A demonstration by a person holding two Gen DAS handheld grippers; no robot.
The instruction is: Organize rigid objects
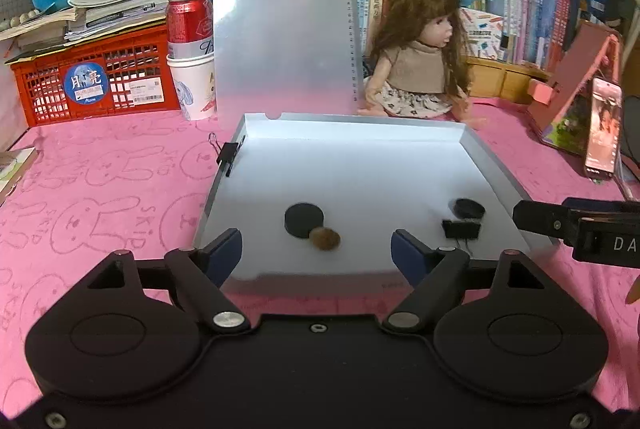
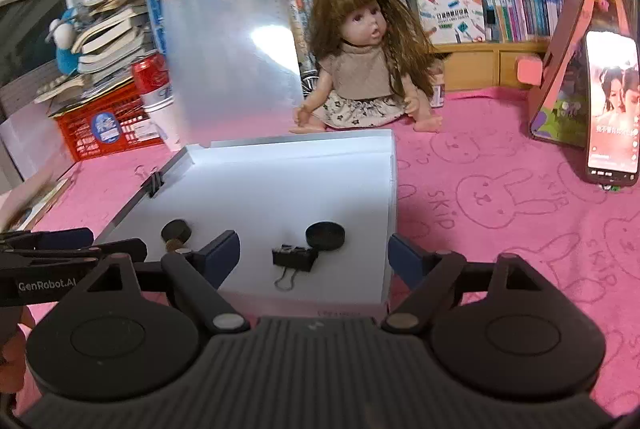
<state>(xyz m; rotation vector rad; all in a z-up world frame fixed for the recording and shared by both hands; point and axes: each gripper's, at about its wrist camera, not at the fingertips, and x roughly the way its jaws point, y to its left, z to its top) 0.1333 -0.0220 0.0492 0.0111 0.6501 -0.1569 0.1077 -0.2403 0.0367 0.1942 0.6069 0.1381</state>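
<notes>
1. A cluttered desk corner is shown, covered by a pink cloth printed with rabbits; stacked books, plush toys and a doll are ranged along the back.
2. A shallow white tray lies straight ahead of both tools. In it are seen a black disc with a small brown round piece touching it, just ahead of the left gripper, and a second black disc with a black binder clip just ahead of the right gripper.
3. Both tools are held wide apart and nothing is gripped; no item lies between the pads.
4. The step in hand is judged to be a release into the tray, with both tools clear of the pieces.
5. The next move probably calls for a further loose object to be found, or the tray's pieces to be grouped; a narrow, low approach would be needed for the flat discs.
6. Another binder clip is clipped on the tray's left wall.
7. Writing that can be read: "SKIP" on the cloth, "GenRobot.AI" on the left tool's side, Chinese characters on the round sticker of the red crate. The red can's brand cannot be read.
</notes>
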